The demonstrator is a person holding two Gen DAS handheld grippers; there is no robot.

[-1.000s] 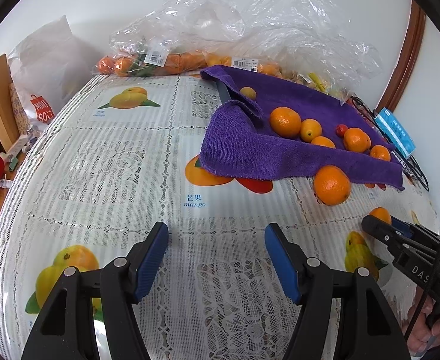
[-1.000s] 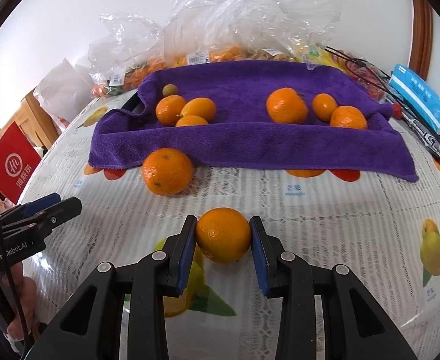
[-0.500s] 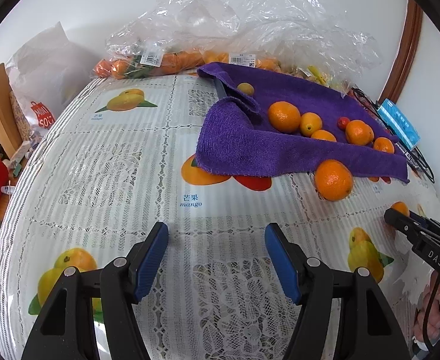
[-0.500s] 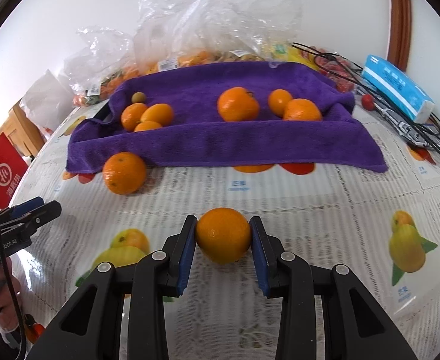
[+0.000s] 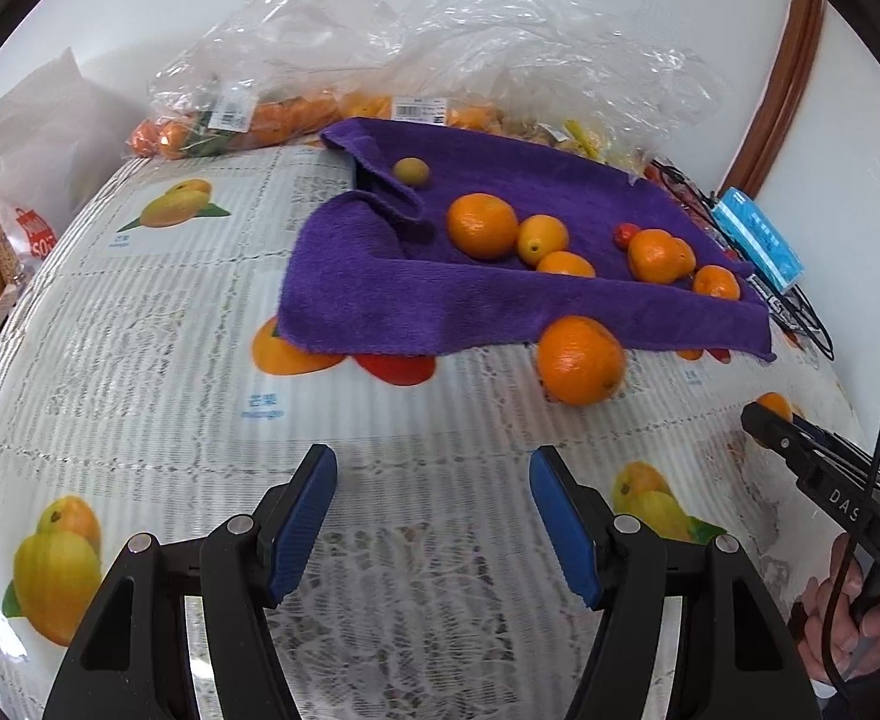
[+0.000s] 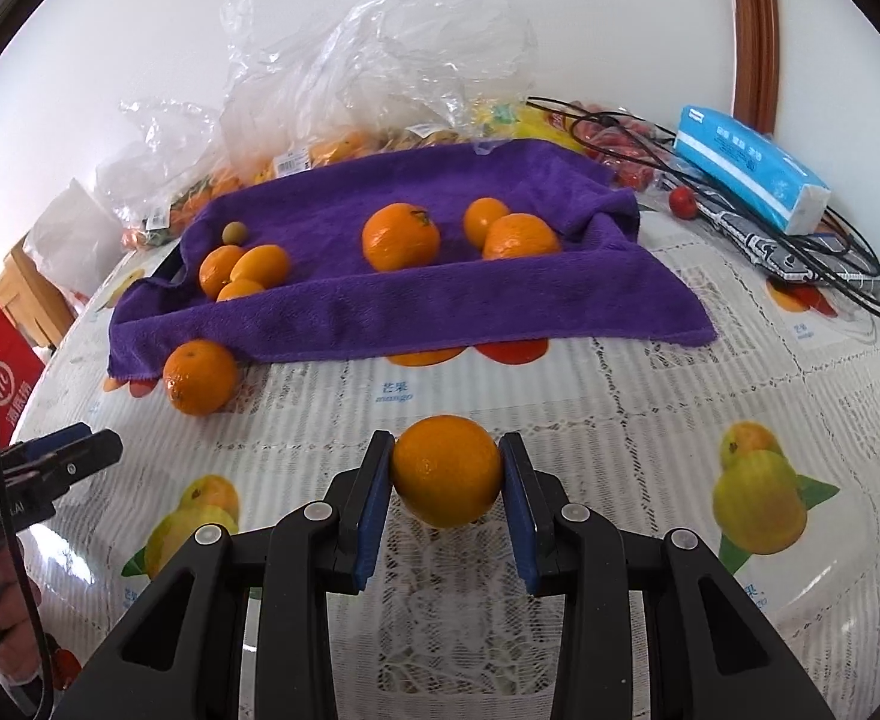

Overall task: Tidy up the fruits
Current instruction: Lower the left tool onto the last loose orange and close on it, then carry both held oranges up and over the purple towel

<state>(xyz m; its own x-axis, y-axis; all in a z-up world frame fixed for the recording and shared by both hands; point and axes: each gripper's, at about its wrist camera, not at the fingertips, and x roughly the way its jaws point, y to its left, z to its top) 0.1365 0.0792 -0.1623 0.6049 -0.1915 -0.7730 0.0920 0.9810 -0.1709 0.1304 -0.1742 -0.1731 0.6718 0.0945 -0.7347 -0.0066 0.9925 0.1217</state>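
Note:
My right gripper is shut on an orange and holds it above the tablecloth, short of the purple towel. It shows at the right of the left wrist view. My left gripper is open and empty over the tablecloth; it shows at the left of the right wrist view. A loose orange lies on the table against the towel's front edge; it also shows in the right wrist view. Several oranges and small fruits lie on the towel.
Clear plastic bags of fruit stand behind the towel by the wall. A blue tissue pack, black cables and a small red fruit lie at the right. A white bag stands at the far left.
My right gripper has carried the orange to the right, so the towel and loose orange have shifted left in its view. The left gripper has drifted slightly; its jaws stay open.

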